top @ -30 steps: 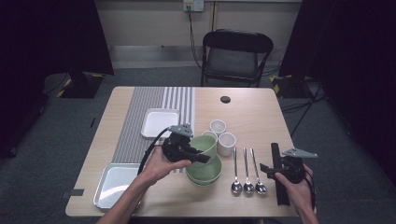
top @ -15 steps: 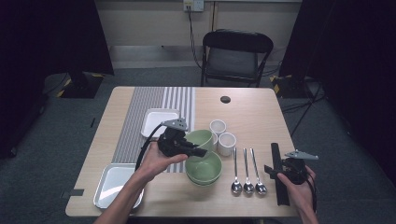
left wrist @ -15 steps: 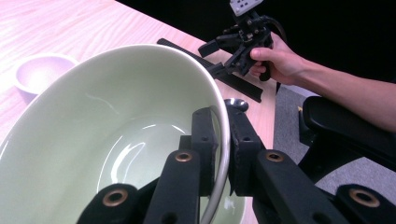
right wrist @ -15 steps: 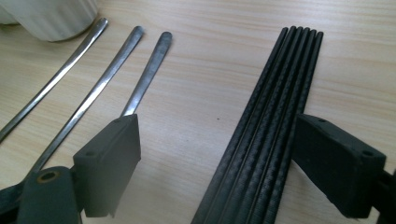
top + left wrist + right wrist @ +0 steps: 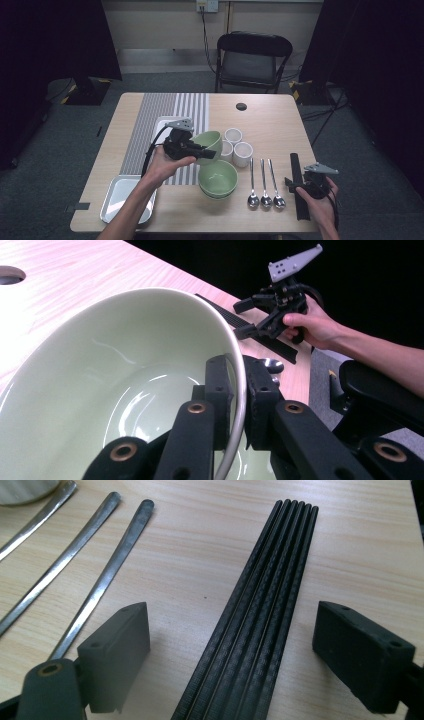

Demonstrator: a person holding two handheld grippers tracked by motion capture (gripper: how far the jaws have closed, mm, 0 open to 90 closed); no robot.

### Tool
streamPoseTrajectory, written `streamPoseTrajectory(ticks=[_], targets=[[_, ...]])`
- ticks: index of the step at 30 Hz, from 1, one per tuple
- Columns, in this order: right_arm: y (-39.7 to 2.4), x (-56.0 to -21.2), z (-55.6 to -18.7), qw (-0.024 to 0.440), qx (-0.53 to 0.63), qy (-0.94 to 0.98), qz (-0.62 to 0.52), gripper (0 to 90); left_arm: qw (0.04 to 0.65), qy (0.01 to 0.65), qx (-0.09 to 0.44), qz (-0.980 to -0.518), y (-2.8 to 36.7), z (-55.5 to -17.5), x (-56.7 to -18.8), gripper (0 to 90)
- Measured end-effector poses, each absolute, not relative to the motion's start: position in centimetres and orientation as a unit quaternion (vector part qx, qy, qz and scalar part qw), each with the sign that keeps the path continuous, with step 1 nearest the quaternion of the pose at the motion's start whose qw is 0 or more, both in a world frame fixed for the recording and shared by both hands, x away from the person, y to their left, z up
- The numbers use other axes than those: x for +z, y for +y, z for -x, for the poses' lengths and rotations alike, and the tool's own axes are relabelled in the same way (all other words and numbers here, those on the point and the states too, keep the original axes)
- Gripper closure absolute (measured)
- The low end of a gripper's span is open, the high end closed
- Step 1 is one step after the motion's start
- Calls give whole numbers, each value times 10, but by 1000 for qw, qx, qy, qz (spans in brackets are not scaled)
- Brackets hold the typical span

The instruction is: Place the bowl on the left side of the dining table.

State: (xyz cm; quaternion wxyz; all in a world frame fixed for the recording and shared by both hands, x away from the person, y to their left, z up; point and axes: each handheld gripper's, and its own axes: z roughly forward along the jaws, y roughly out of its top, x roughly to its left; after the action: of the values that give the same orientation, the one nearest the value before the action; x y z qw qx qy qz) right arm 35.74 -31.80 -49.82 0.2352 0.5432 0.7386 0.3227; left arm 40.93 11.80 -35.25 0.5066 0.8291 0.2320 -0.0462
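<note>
Left hand-held gripper point(image 5: 212, 153) clamps green bowl point(image 5: 207, 142) rim at frame centre, so keep it level w/ steady squeeze; right hand-held gripper point(image 5: 232, 655) is open over black sticks point(image 5: 260, 610).

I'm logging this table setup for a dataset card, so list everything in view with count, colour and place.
held bowl: one, pale green, lifted and tilted above the table, rim clamped in the left gripper
stacked bowls: at least two, pale green, table centre front
cups: three, white, behind the stacked bowls
spoons: three, silver, side by side right of the bowls
chopsticks: bundle, black, front right, between the right gripper's open fingers
trays: two, white, one front left, one behind the left gripper
runner: one, grey striped, table left
table: one, light wood
chair: one, black, behind the table
left gripper: black, shut on the bowl rim
right gripper: black, open
</note>
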Motion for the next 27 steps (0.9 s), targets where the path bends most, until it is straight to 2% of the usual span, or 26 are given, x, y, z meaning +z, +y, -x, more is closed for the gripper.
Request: streamPoseTrajectory(ticks=[8,27], targets=[[-316,-500,-356,243,321,735,-545,139,514,247,-50,-820,129,-420,-353,835],[-316,-500,-356,244,320,736,-545,139,524,287,-22,-802,159,-445,-341,835]])
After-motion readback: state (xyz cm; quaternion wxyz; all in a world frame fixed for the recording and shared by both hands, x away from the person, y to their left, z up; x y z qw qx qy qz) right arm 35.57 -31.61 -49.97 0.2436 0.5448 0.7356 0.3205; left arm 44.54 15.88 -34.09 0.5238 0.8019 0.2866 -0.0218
